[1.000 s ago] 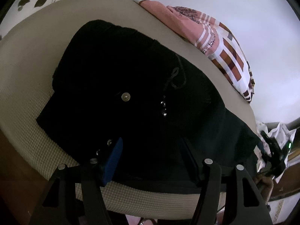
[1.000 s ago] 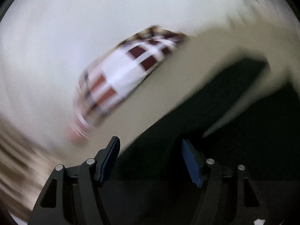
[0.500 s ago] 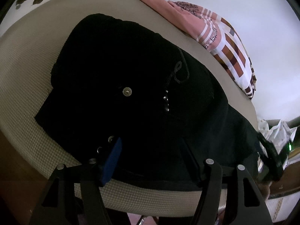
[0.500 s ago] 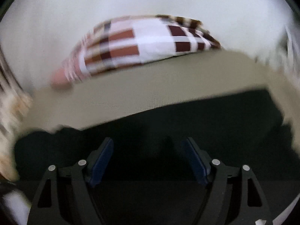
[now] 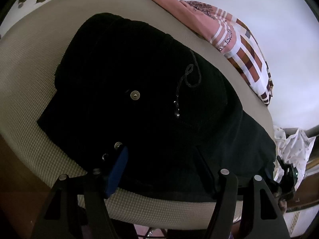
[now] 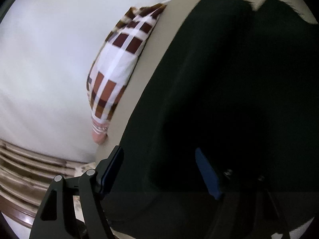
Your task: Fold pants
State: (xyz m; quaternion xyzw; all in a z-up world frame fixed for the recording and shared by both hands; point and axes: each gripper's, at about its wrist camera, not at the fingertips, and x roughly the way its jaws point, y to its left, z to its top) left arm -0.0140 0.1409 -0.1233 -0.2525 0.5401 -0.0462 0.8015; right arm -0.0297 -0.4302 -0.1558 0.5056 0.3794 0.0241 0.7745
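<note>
Black pants lie bunched on a beige woven cushion; a metal snap button and a drawstring show on top. My left gripper hovers open over the pants' near edge, nothing pinched between its blue pads. In the right wrist view the pants fill the right side. My right gripper stands open low over the dark cloth near the cushion's edge, pads apart. That gripper shows at the far right of the left wrist view.
A pink, white and brown patterned cloth lies along the cushion's far edge, seen too in the right wrist view. A white wall stands behind. A crumpled white bag sits beyond the cushion's right end.
The right wrist view has swung and rolled: the patterned cloth now stands on end at left and the pants fill the right. Its jaws stand a little wider. The left gripper kept still.
</note>
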